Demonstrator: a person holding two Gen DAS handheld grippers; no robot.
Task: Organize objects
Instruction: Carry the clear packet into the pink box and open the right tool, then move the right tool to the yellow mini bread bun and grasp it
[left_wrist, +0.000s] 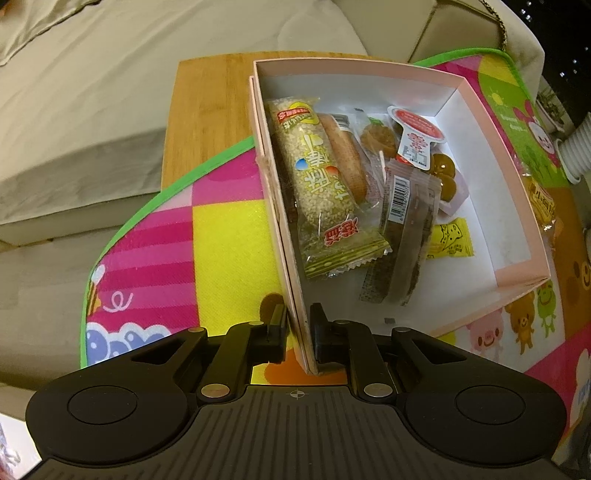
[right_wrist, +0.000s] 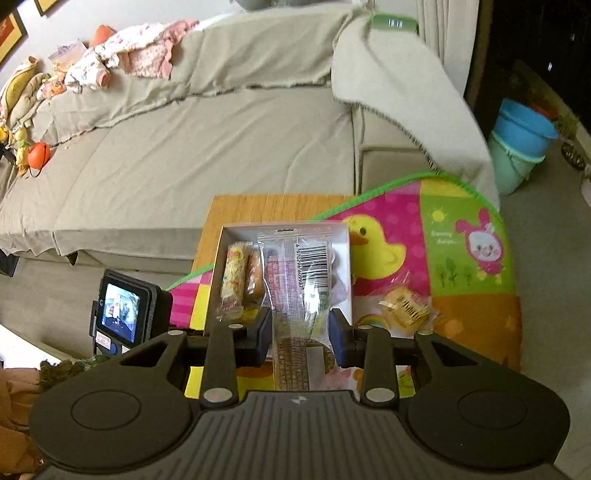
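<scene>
Presently the right gripper (right_wrist: 299, 332) holds a clear snack packet (right_wrist: 301, 295), clamped across its width low down, near its lower end. The packet's long axis runs straight away from the gripper, barcode end foremost, and in the right wrist view that end overlaps the open pink box (right_wrist: 221, 254). The box therefore lies directly ahead of and below the held packet.

The left gripper (left_wrist: 298, 332) is narrowed onto the near side wall of the pink box (left_wrist: 284, 236), one finger outside and one inside, steadying it on the patterned mat (left_wrist: 221, 236) that covers the wooden counter (left_wrist: 207, 110).

Inside, the rice bar (left_wrist: 317, 192) and the other packets lie lengthwise along the left wall; bare floor (left_wrist: 491, 229) remains toward the right wall.

Judgement: the coming placement turns on lowering the packet with its length parallel to those already laid, into that bare part. One yellow snack (right_wrist: 404, 306) remains on the mat to the right of the box, nearer the right hand.
</scene>
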